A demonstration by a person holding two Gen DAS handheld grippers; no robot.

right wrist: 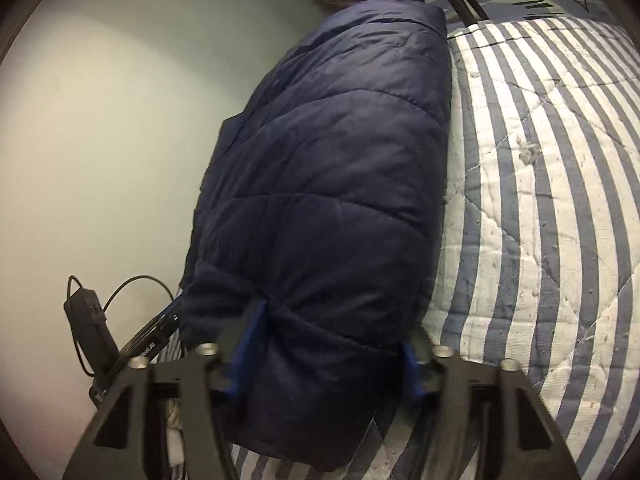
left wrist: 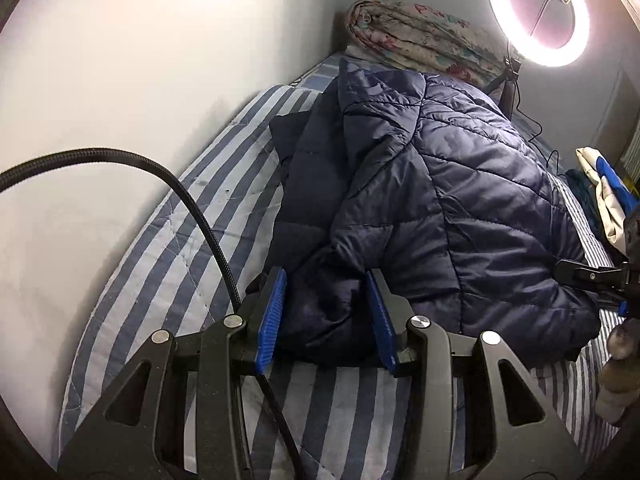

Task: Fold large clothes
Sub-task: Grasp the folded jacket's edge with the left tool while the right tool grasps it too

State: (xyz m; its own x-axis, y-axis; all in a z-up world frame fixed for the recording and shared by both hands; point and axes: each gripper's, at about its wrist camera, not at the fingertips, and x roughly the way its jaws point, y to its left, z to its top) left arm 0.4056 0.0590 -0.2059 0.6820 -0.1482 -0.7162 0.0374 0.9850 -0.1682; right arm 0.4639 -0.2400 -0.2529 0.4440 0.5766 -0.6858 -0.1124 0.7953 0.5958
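A navy quilted puffer jacket lies bunched on a blue-and-white striped bed. My left gripper has its blue pads on either side of a thick fold at the jacket's near edge, jaws apart around it. In the right wrist view the jacket fills the middle, and my right gripper has its jaws wide around the jacket's near end, the fabric bulging between the pads. The right gripper also shows at the right edge of the left wrist view.
A pale wall runs along the bed's left side. A rolled floral blanket lies at the head of the bed. A lit ring light stands on its tripod at the back right. White and blue clothes lie at the right.
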